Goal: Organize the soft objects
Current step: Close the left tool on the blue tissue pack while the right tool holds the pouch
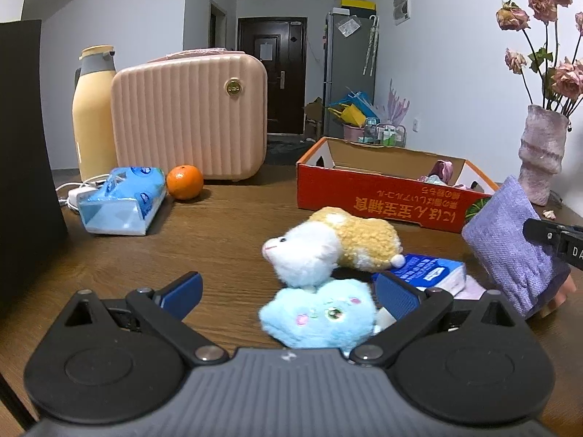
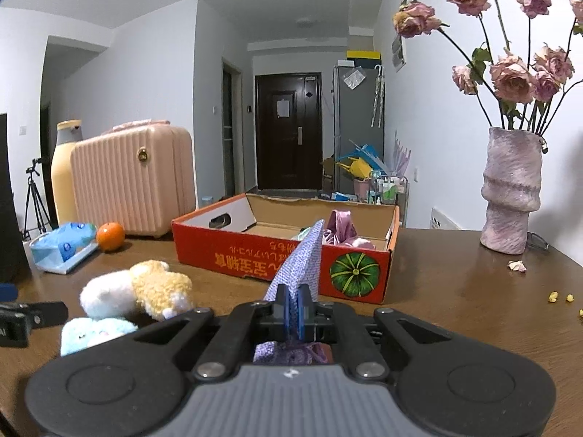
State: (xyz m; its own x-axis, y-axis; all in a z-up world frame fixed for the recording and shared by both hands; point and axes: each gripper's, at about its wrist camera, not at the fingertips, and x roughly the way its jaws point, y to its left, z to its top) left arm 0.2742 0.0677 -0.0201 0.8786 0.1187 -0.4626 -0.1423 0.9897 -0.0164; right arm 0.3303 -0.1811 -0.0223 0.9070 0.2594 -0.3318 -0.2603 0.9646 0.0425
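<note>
a: where's the purple cloth [image 2: 304, 255]?

b: pinched in the right tool [image 2: 293, 318], fingers pressed together on a fold of it. it's off the worktop [image 2: 455, 291], short of the red box [image 2: 291, 262], one corner sticking up and the rest bunched behind the fingers.

a: and the left tool [image 1: 288, 289]?

b: spread wide, holding nothing, low over the blue plush [image 1: 317, 318]. the white and tan plush [image 1: 331, 245] lies against it, with a small blue packet [image 1: 430, 271] just beside.

a: what could go wrong?

b: the grip is on a thin fold, so i'd guess the cloth could slip out on the way. the loose part could also catch the box's near wall and drape over the rim. further right stands the vase [image 2: 510, 193] of dried flowers; a wide swing risks knocking it.
</note>
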